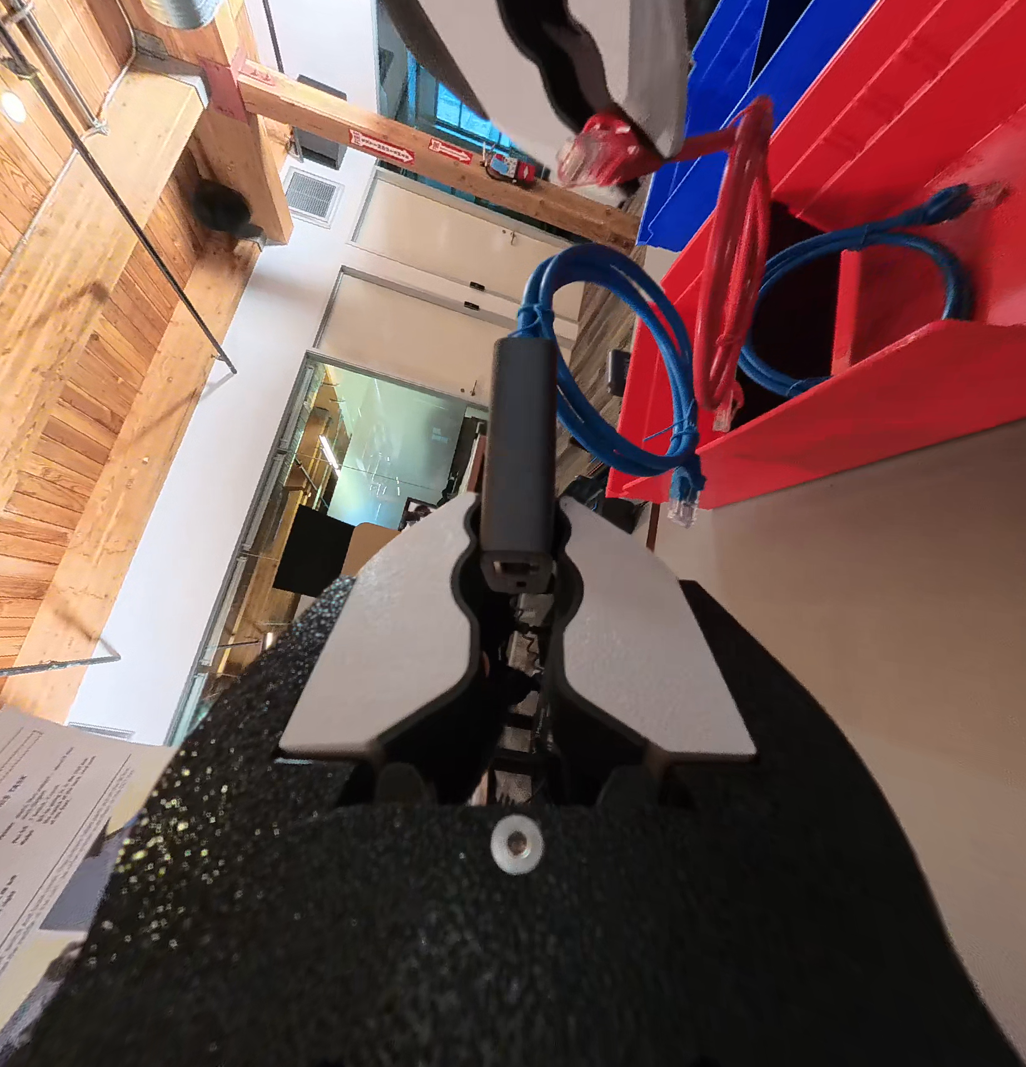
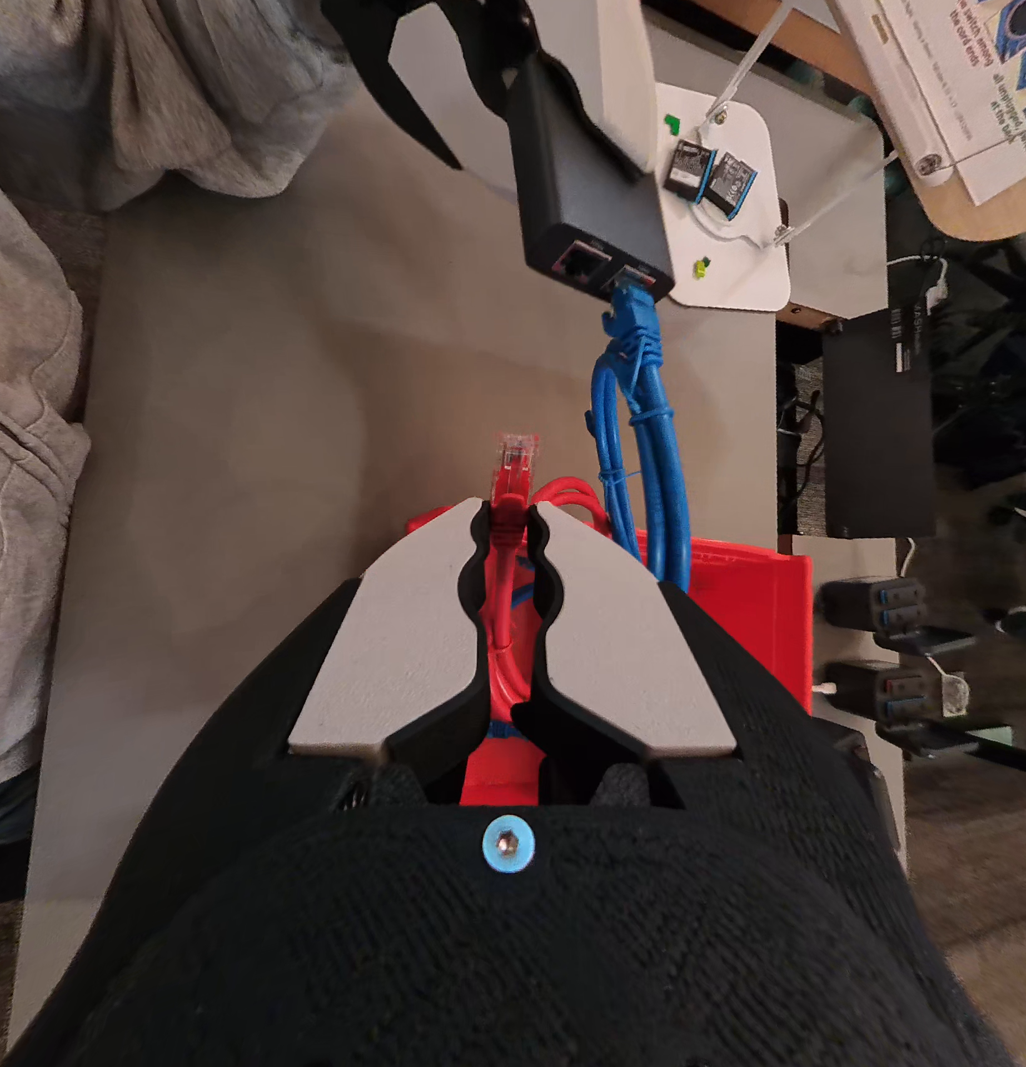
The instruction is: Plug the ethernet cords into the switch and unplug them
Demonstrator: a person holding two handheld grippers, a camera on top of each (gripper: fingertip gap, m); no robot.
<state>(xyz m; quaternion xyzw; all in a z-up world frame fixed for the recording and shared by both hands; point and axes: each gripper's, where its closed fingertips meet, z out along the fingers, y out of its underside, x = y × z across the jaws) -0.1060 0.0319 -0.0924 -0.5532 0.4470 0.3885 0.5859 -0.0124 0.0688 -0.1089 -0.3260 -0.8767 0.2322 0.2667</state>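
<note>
Left hand-held gripper (image 1: 516, 519) clamped on black adapter (image 1: 519, 439) w/ blue cable (image 1: 626, 369) plugged in; right hand-held gripper (image 2: 508, 514) clamped on red cable plug (image 2: 513, 462), just below adapter, above red bin (image 2: 747, 606).

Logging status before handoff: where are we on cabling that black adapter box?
Done: blue cable sits plugged into one port of the black adapter box, which the left gripper clamps. In hand: right gripper grips the red cable by its plug. Left: the neighbouring port is empty.
</note>
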